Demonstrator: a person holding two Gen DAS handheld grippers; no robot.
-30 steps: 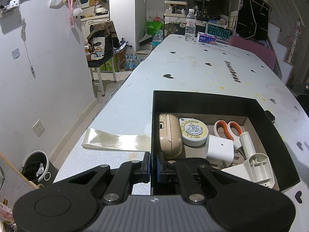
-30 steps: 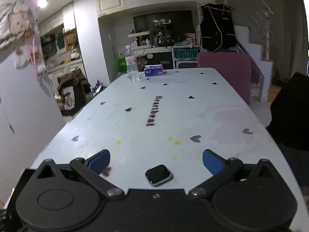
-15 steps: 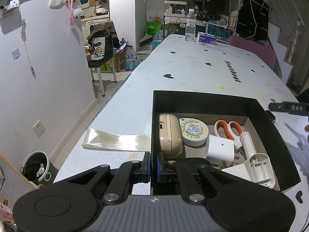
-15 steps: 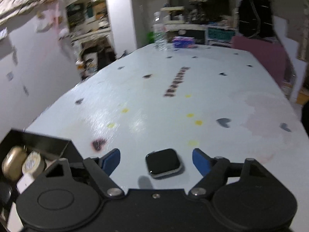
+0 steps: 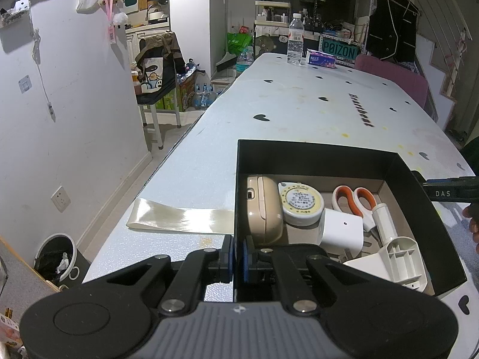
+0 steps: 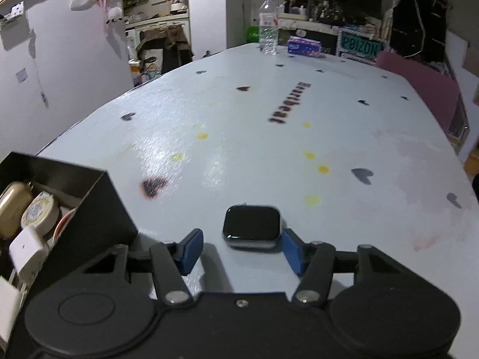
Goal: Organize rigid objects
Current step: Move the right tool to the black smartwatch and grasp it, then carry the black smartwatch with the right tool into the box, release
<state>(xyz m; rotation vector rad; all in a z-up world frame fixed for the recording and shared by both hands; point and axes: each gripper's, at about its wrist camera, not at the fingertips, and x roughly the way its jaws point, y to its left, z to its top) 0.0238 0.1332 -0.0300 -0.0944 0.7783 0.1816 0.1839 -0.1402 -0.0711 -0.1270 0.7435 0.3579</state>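
Left tool [image 5: 236, 258] pinching the near wall of the open black cardboard box [image 5: 317, 157], likely to steady it on the pale heart-printed worktop [image 6: 269, 155]. Right tool [image 6: 241, 246] spread, blue pads [image 6: 189, 249] flanking the strapless black square smartwatch [image 6: 251, 228] just beside the box; probably positioned for pinching and lifting in among the scissors and cases

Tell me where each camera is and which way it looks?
Left wrist: rides on the left tool, which pinches the black box wall, looking along the table; the right tool's tip and a bit of hand show at the right edge.
Right wrist: rides on the right tool, open around the smartwatch, facing down the table.
Shared: box, water bottle.
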